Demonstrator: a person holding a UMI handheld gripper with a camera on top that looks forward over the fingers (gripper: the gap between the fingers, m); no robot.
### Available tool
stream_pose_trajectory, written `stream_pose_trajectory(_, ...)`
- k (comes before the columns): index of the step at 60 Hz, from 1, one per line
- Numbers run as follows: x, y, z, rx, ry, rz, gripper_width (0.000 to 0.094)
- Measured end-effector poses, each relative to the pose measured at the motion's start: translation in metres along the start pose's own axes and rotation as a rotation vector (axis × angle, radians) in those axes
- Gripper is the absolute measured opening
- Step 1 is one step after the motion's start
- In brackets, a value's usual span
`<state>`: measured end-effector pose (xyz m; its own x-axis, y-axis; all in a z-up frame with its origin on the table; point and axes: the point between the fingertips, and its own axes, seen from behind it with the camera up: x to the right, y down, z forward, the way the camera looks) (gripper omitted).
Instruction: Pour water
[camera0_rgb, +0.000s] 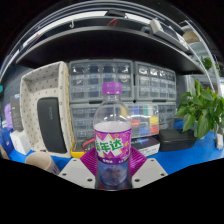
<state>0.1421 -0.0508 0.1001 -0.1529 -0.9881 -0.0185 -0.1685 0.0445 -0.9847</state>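
Observation:
A clear plastic bottle (112, 135) with a purple label and purple cap stands upright between my gripper's (112, 162) fingers. Both magenta pads (90, 157) press against its lower body, one at each side. The bottle is lifted over the blue table (190, 160); its base is hidden below the fingers. I cannot see any cup or other vessel to receive water.
A beige chair back (45, 110) stands at the left. Grey drawer cabinets (115, 85) fill the shelf behind the bottle. A green potted plant (200, 108) stands at the right. A yellow object (76, 154) lies just left of the bottle. A rounded pale thing (40, 160) lies at the lower left.

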Motion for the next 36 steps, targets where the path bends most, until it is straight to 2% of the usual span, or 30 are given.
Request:
stream_pose_trajectory(4,0.001,0.000,-0.002,0.012,0.006,0.019,0.0366)
stream_pose_trajectory(5,0.001,0.000,-0.003,0.010,0.007,0.018,0.0423)
stream_pose_trajectory(6,0.001,0.000,-0.003,0.007,0.008,0.016,0.0398)
stream_pose_trajectory(15,0.004,0.001,0.000,-0.023,0.032,0.008,0.0508)
stream_pose_trajectory(20,0.000,0.017,-0.005,-0.089,0.020,0.035,0.0677)
stream_pose_trajectory(22,-0.002,0.023,-0.006,-0.111,0.022,0.034,0.0800)
stream_pose_trajectory(29,-0.008,0.033,-0.031,-0.140,0.024,0.001,0.0814)
stream_pose_trajectory(36,-0.016,0.046,-0.073,-0.215,0.027,-0.007,0.0813)
